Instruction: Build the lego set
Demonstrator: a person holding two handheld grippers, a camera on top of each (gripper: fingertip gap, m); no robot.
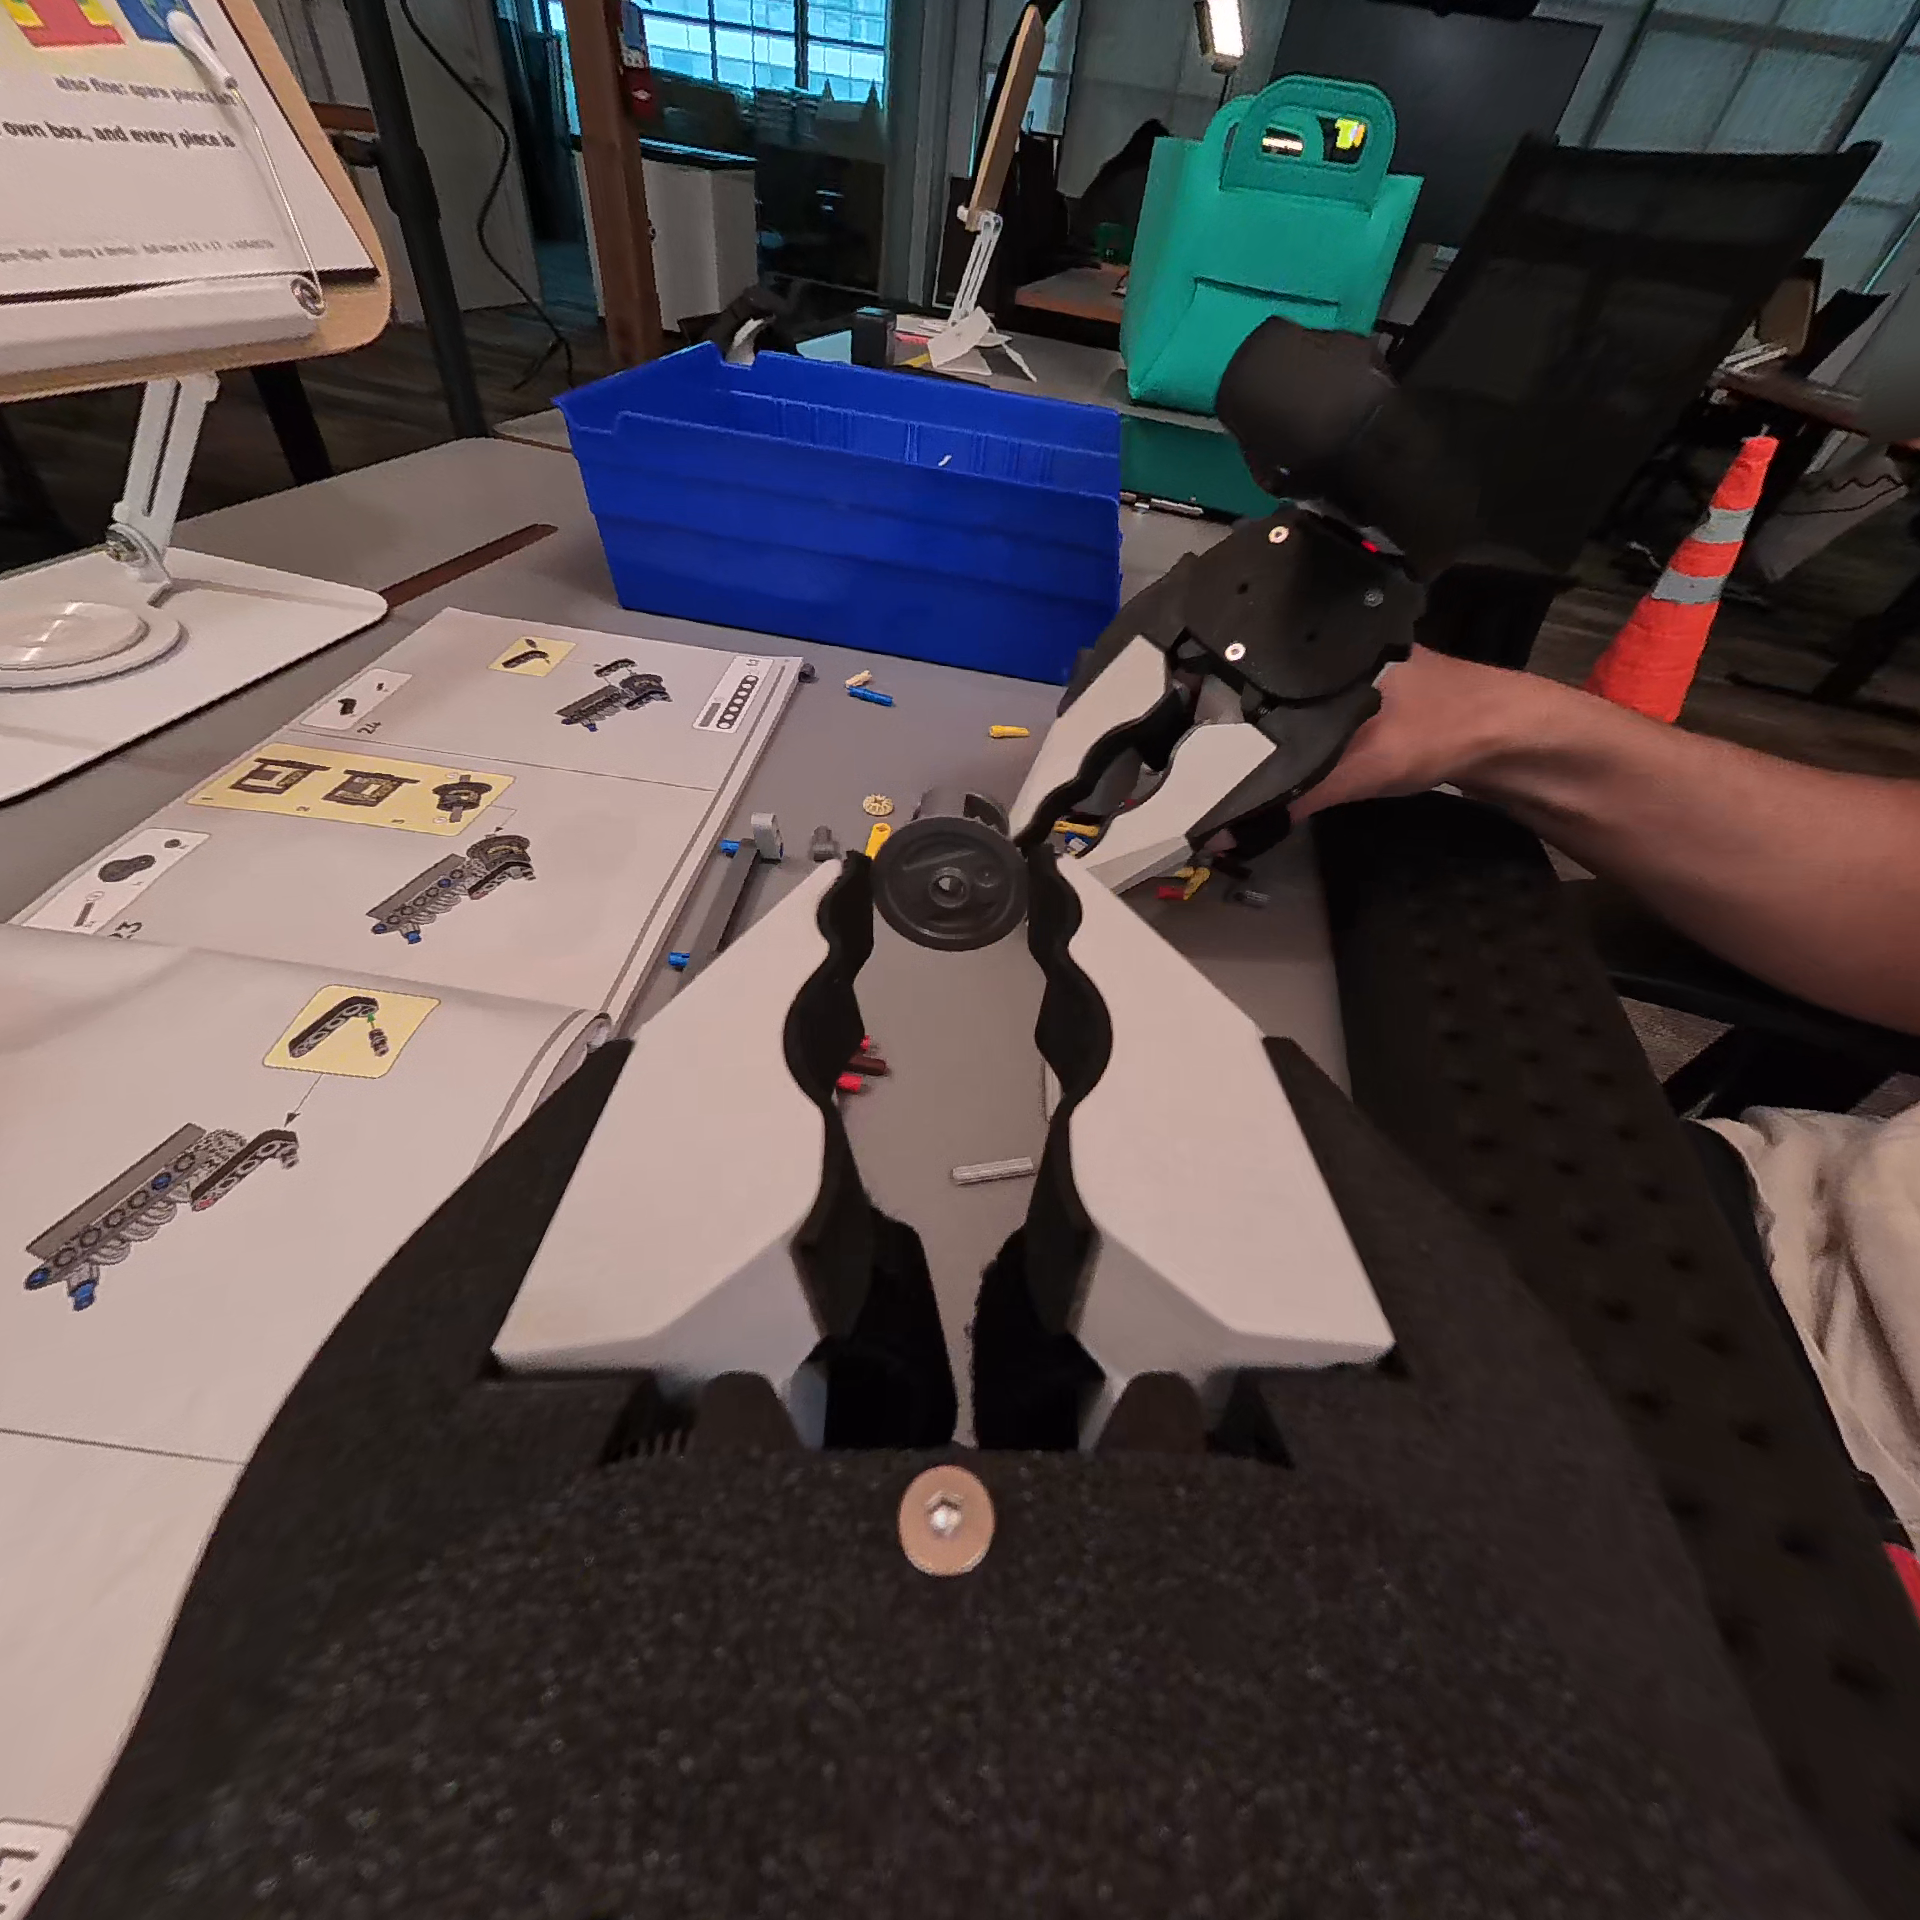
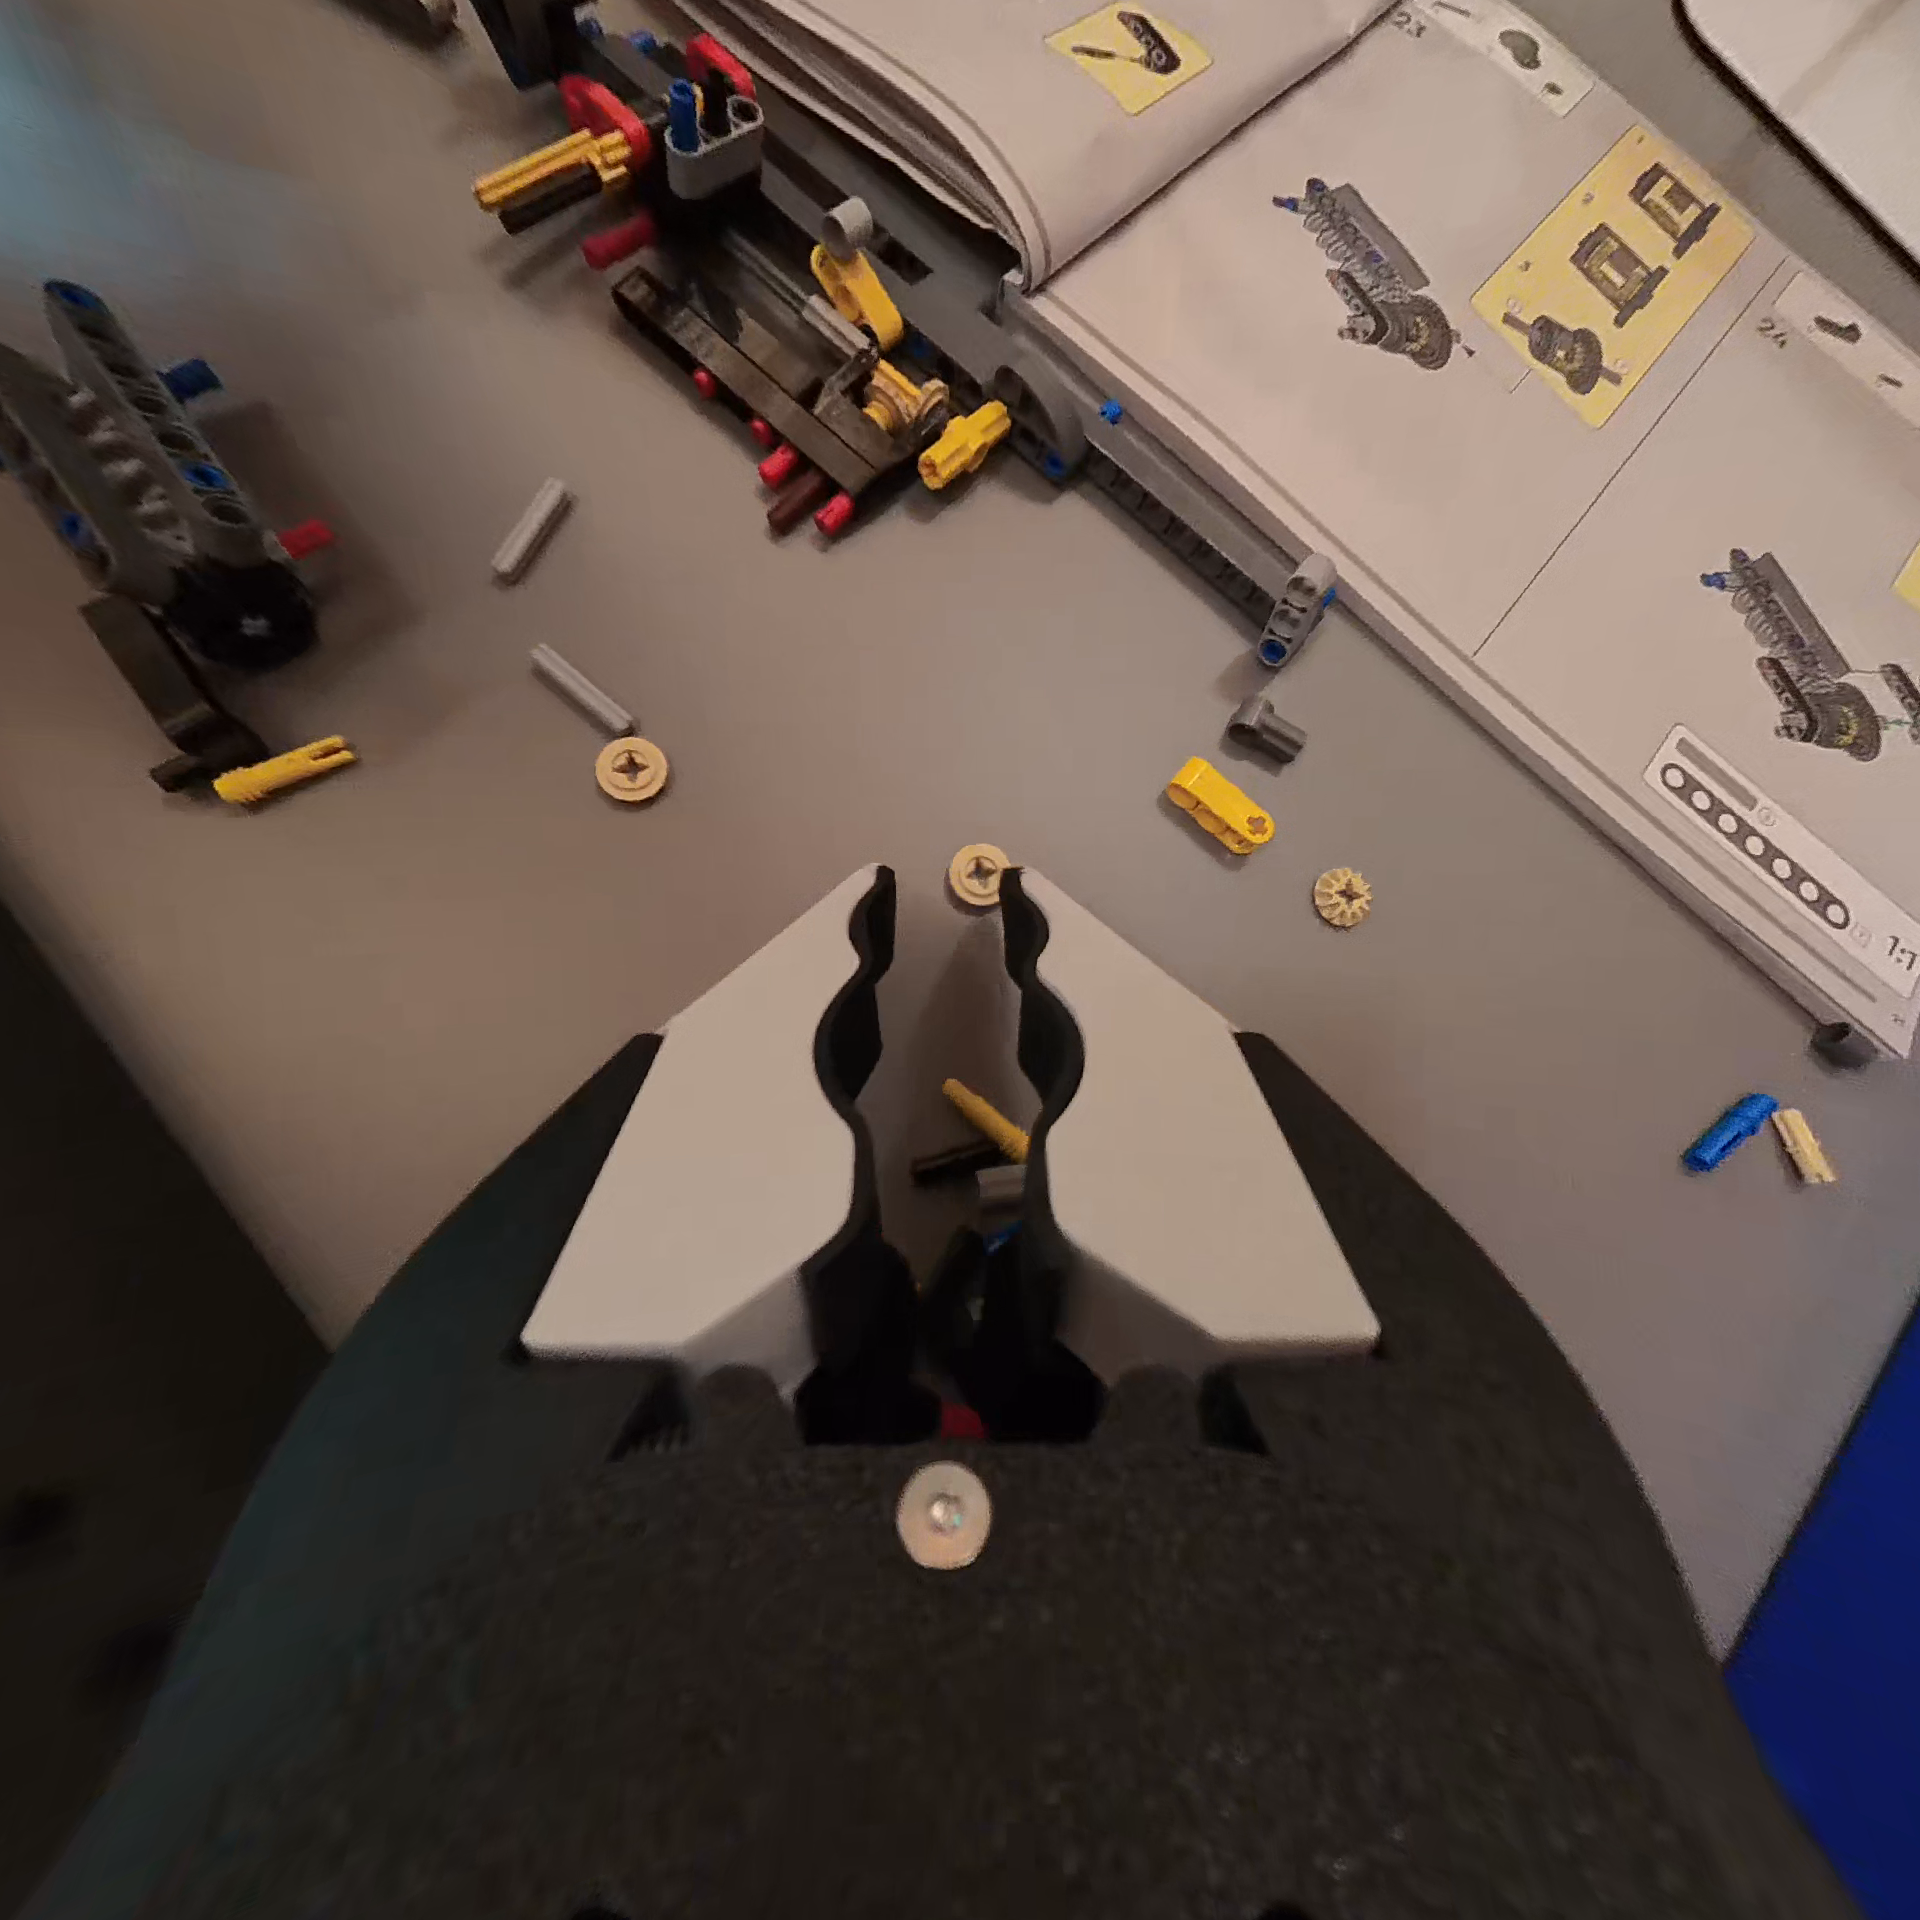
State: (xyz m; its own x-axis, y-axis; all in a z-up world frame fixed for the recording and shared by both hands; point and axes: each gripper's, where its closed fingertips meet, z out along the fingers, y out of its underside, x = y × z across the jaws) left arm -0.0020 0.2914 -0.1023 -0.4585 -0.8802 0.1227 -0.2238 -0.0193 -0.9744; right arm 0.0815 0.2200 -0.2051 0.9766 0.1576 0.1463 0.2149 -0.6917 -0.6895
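The left wrist view is taken low over the grey table, looking forward and nearly level, so the far room is seen. The right wrist view is taken from higher, tilted steeply down and near the table. Shared by both views are the open instruction booklet and the scattered small pieces.

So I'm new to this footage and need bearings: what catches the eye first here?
The left gripper pinches a dark round Lego wheel piece at its fingertips, above the grey table. Behind stands a bright blue bin, with the open instruction booklet at left. The right gripper hovers open over scattered pieces, a tan disc at its tips.
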